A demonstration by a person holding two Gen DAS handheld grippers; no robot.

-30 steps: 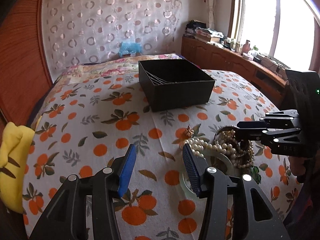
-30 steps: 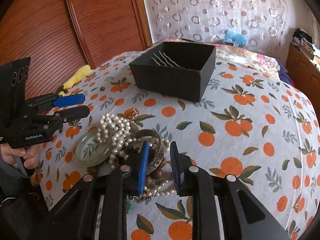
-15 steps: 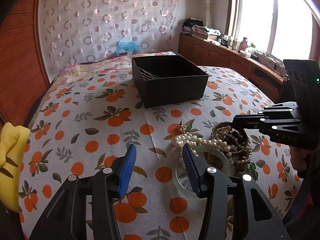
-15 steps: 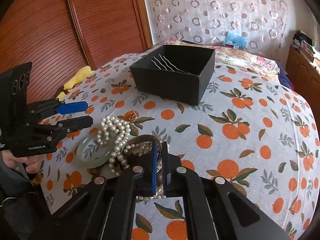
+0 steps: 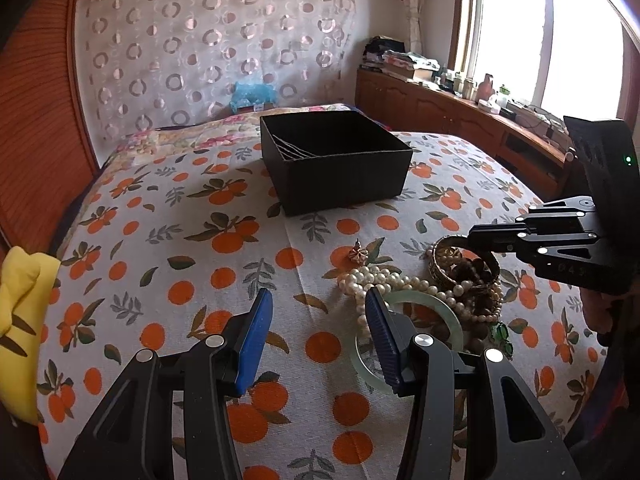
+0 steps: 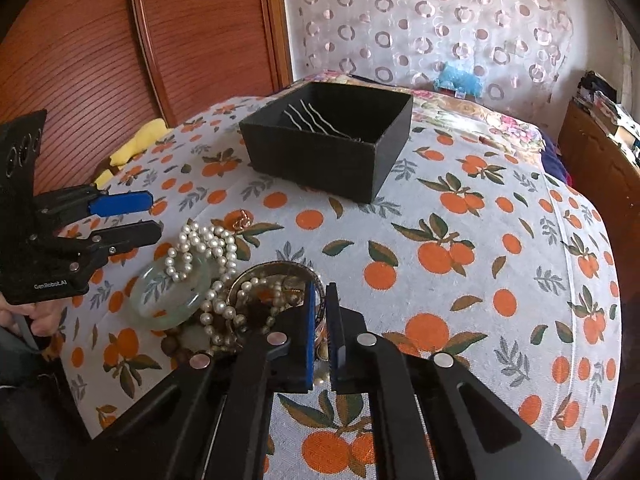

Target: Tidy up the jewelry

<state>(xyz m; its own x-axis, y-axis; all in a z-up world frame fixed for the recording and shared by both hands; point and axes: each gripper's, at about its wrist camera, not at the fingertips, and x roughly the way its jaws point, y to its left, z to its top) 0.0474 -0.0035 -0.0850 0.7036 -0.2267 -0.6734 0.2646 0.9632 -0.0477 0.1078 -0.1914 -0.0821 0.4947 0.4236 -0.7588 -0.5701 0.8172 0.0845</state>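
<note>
A jewelry pile lies on the orange-print bedspread: a pearl necklace (image 5: 380, 280) (image 6: 208, 244), a pale green jade bangle (image 5: 416, 332) (image 6: 172, 296), a gold patterned bangle (image 5: 452, 264) (image 6: 276, 270), dark beads and a small gold brooch (image 5: 357, 253). My right gripper (image 6: 320, 312) (image 5: 476, 238) is shut on the gold bangle's rim. My left gripper (image 5: 318, 320) (image 6: 148, 216) is open and empty, just left of the pile. A black open box (image 5: 336, 164) (image 6: 332, 144) stands beyond with thin silver chains inside.
A yellow cloth (image 5: 22, 304) lies at the bed's left edge beside the wooden headboard (image 6: 160, 40). A wooden cabinet (image 5: 460, 112) with clutter runs under the window on the right. A blue item (image 5: 252, 94) sits by the far curtain.
My right gripper closed from open onto the gold bangle's rim. My left gripper stayed open and the view drew back slightly from the pile.
</note>
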